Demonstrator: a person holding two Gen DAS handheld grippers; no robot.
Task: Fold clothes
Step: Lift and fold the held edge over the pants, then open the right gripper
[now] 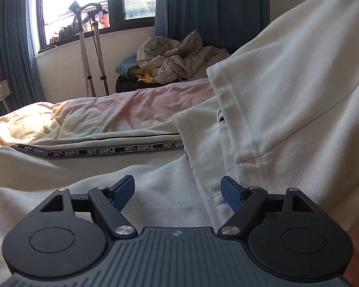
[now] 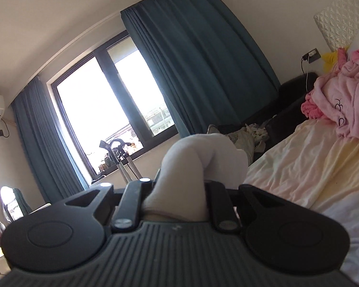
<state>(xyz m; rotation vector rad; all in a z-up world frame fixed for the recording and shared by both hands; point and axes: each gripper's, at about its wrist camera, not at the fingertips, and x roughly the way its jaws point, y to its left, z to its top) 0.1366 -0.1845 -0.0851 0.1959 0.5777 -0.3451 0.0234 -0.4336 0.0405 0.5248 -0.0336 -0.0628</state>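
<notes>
**Around the bed**

Teal curtains (image 2: 198, 55) frame a bright window (image 2: 103, 110). A crumpled grey quilted jacket (image 1: 179, 57) lies beyond the pastel bedsheet (image 2: 306, 165). A pink robe (image 2: 342, 100) is heaped by the white quilted headboard (image 2: 339, 21).

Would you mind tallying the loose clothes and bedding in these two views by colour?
White: 1, the white garment, partly lifted by the right gripper.
Pink: 1, the pink robe on the bed.
Grey-beige: 1, the crumpled quilt near the window.
Total: 3
</notes>
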